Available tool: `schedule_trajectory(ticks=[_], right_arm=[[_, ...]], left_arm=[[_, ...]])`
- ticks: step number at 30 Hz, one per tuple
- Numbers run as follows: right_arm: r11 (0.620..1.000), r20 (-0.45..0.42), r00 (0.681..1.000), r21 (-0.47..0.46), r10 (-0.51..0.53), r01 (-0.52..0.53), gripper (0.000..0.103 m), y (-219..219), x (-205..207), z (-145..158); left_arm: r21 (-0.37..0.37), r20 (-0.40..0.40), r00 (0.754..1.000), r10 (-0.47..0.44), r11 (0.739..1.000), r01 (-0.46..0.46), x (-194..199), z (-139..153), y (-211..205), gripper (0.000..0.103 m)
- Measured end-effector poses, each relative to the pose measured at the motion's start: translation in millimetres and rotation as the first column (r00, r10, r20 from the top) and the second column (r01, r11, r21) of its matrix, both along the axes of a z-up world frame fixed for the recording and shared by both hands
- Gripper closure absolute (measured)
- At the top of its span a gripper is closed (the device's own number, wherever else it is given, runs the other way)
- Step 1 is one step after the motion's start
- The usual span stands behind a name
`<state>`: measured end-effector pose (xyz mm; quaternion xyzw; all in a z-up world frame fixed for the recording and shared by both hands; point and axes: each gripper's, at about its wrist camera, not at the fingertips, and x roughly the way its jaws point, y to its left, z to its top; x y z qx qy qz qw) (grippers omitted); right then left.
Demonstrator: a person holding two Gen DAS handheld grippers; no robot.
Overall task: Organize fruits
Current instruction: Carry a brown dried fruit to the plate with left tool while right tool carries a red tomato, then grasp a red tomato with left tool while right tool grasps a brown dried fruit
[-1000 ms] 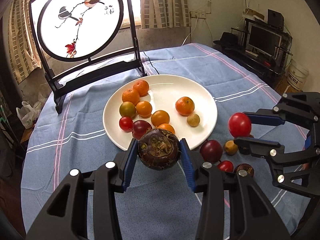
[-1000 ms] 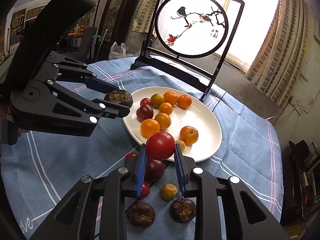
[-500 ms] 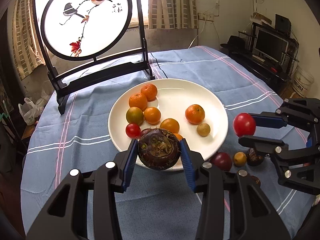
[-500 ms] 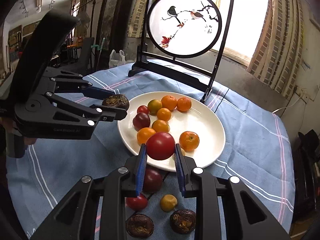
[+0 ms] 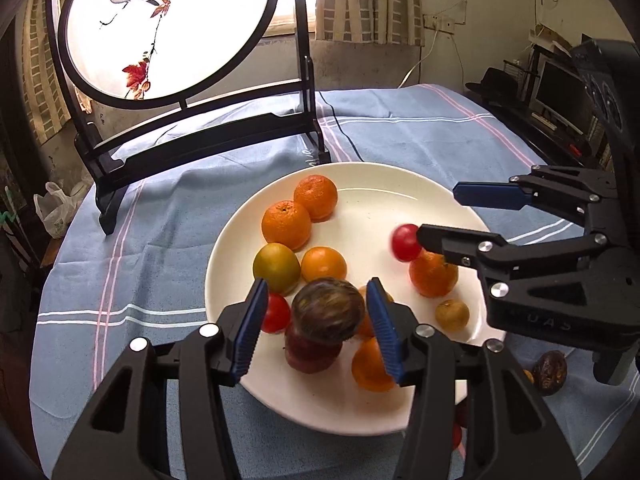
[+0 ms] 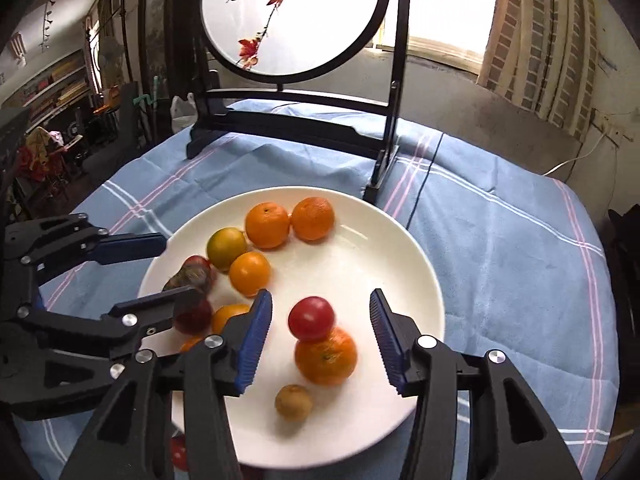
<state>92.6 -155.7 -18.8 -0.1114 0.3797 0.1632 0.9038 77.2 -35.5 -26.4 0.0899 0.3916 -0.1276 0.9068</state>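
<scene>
A white plate [image 5: 400,200] [image 6: 360,216] on the blue cloth holds several oranges, a green-orange fruit [image 5: 276,267] and small red tomatoes. My left gripper [image 5: 316,322] is open over the plate's near edge; a brown wrinkled fruit [image 5: 327,313] [image 6: 191,277], blurred, sits free between its jaws on a dark red fruit [image 5: 310,352]. My right gripper [image 6: 320,334] is open over the plate; a red tomato [image 6: 311,317] [image 5: 405,241], blurred, lies free between its jaws, against an orange [image 6: 326,356].
A black-framed round bird screen [image 5: 172,32] [image 6: 296,20] stands behind the plate. A brown wrinkled fruit [image 5: 551,366] and a red fruit [image 6: 179,453] lie on the cloth beside the plate. A shelf with a monitor [image 5: 560,88] stands off the table's right.
Both grippers moved forward over the plate and opened. The brown fruit and the red tomato have left the jaws and are dropping onto the plate.
</scene>
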Motion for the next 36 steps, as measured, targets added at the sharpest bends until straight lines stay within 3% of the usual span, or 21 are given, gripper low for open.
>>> schedule_trajectory(ticks=[5,8,11,17,19,22,23,24,25,30,32,36], right_arm=[[0.999,0.009,0.999,0.036,0.035,-0.035,0.051,-9,-26,10],[0.993,0.040,0.994,0.047,0.105,-0.107,0.042,-18,-73,19],[0.982,0.054,0.982,0.045,0.180,-0.182,0.039,-28,-127,20],[0.971,-0.059,0.970,-0.017,0.236,-0.237,0.039,-30,-197,-25],[0.971,-0.078,0.970,-0.044,0.230,-0.234,0.039,-27,-202,-40],[0.979,-0.117,0.972,-0.007,0.203,-0.206,0.040,-28,-194,-52],[0.980,-0.134,0.971,-0.001,0.198,-0.200,0.045,-28,-190,-57],[0.979,-0.143,0.969,-0.006,0.199,-0.202,0.060,-27,-188,-60],[0.980,-0.140,0.971,-0.026,0.193,-0.198,0.063,-26,-187,-63],[0.987,-0.122,0.979,0.025,0.162,-0.160,0.063,-40,-189,-54],[0.987,-0.119,0.981,0.066,0.154,-0.147,0.063,-48,-190,-49],[0.988,-0.108,0.985,0.093,0.136,-0.126,0.063,-56,-189,-47]], left_arm=[[-0.016,0.009,1.000,-0.016,1.000,0.016,-16,3,10,0.048],[-0.008,0.026,0.998,-0.058,0.998,0.058,-43,3,14,0.045],[0.002,0.032,0.994,-0.103,0.995,0.103,-73,1,16,0.043],[0.026,0.008,0.984,-0.179,0.984,0.179,-122,-14,14,0.039],[0.034,-0.001,0.979,-0.204,0.978,0.204,-133,-20,11,0.039],[0.046,-0.026,0.970,-0.240,0.969,0.241,-143,-29,3,0.039],[0.050,-0.037,0.967,-0.251,0.966,0.253,-145,-33,0,0.039],[0.060,-0.044,0.964,-0.260,0.963,0.263,-145,-37,-3,0.039],[0.069,-0.049,0.962,-0.269,0.960,0.272,-145,-41,-7,0.039],[0.078,-0.058,0.956,-0.286,0.954,0.290,-129,-54,-18,0.039],[0.075,-0.070,0.954,-0.291,0.952,0.296,-121,-59,-22,0.046],[0.066,-0.084,0.951,-0.298,0.950,0.304,-112,-64,-31,0.047]])
